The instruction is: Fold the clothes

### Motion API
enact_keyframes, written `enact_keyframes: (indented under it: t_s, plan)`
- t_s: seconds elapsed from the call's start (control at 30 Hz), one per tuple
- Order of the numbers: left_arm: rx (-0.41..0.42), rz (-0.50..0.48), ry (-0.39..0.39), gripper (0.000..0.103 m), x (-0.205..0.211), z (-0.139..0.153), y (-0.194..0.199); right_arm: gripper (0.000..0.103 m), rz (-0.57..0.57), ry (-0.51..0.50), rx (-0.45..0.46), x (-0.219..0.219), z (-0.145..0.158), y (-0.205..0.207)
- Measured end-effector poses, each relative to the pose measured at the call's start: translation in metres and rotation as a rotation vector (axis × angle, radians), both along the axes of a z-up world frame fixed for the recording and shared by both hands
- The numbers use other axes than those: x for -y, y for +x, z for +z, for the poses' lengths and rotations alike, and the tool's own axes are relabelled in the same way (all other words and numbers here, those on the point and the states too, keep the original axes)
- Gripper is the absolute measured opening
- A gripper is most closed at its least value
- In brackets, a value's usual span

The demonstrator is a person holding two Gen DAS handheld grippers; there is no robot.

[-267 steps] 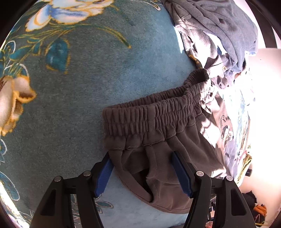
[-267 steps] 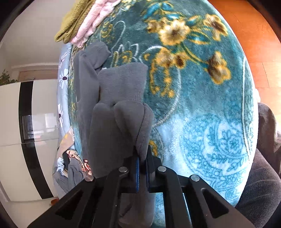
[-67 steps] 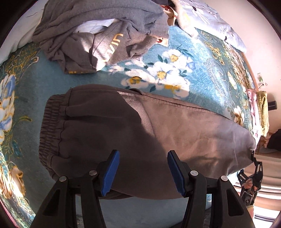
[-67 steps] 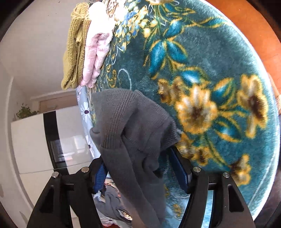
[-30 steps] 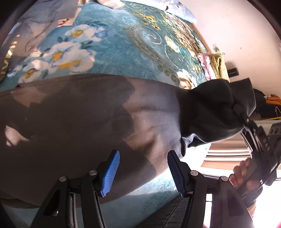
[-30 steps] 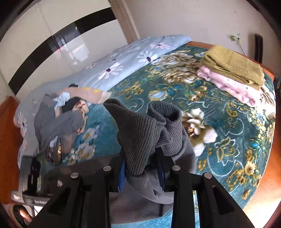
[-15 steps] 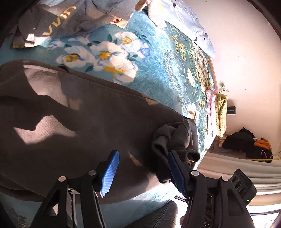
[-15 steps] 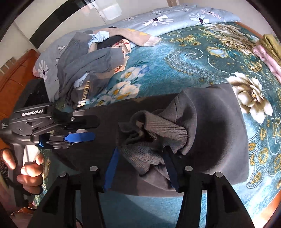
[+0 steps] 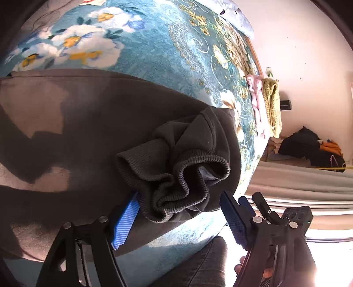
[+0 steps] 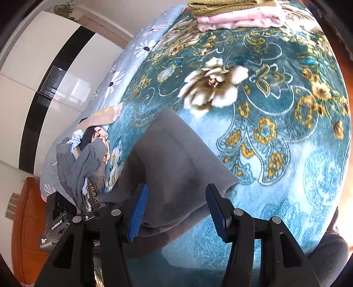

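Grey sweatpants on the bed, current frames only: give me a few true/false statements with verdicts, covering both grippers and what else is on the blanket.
1. The left gripper is open, with the bunched ribbed cuffs between its blue pads. True.
2. The right gripper is clamped on the grey sweatpants. False: its jaws stand apart, with the folded edge of the pants lying on the blanket between them.
3. The cuffs lie on top of the pants' body. True: the legs are folded over.
4. The pink and olive folded items sit on the pants. False: they are stacked apart, near the far edge of the floral blanket.
5. A pile of unfolded clothes lies beyond the pants. True.
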State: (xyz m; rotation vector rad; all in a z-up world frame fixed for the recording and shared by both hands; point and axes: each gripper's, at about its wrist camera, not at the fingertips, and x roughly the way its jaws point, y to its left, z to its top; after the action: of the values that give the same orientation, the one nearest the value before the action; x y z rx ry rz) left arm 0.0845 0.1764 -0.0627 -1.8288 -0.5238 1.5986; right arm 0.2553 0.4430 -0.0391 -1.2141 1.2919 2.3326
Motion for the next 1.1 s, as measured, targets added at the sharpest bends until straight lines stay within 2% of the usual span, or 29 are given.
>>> enact_keyframes:
  t_s: [0.1,0.2,0.3,0.33,0.37,0.43,0.5,0.67,0.73,0.8,0.93,1.1]
  plan:
    - [-0.042,-0.014,-0.028,0.078,-0.004,0.002,0.005,0.056,0.011,-0.001,0.011,0.002,-0.002,0.000]
    - [-0.104,0.000,-0.031,0.072,-0.004,0.013,0.005,0.056,0.013,0.003,0.010,0.002,0.000,0.002]
    - [-0.115,0.021,-0.070,0.032,-0.003,0.016,0.004,0.056,0.013,0.004,0.014,0.002,-0.001,0.003]
    - [-0.124,0.025,-0.078,0.022,-0.001,0.017,0.004,0.056,0.012,0.002,0.016,0.001,-0.002,0.003]
    - [-0.132,0.030,-0.074,0.018,0.002,0.021,0.005,0.056,0.010,-0.002,0.019,0.001,-0.002,0.004]
    - [-0.149,0.043,-0.047,0.017,0.012,0.033,0.010,0.056,0.006,-0.004,0.018,0.000,-0.002,0.004]
    - [-0.214,0.044,-0.010,0.017,0.025,0.054,0.012,0.056,0.002,-0.004,0.016,-0.001,-0.002,0.004]
    - [-0.144,0.074,-0.082,0.018,0.049,0.023,-0.001,0.056,0.016,-0.001,0.010,0.001,0.002,-0.003]
    - [-0.066,0.128,-0.073,0.018,0.058,0.003,0.000,0.056,0.058,0.018,-0.004,0.007,0.009,-0.014]
    - [-0.056,0.137,-0.032,0.018,0.058,0.002,0.003,0.056,0.078,0.030,0.004,0.010,0.008,-0.022]
    - [-0.135,0.044,-0.029,0.018,0.045,0.019,-0.001,0.056,0.107,0.042,0.034,0.012,-0.002,-0.037]
    - [-0.057,0.121,-0.055,0.019,0.066,-0.007,-0.009,0.056,0.143,0.058,0.071,0.015,-0.013,-0.055]
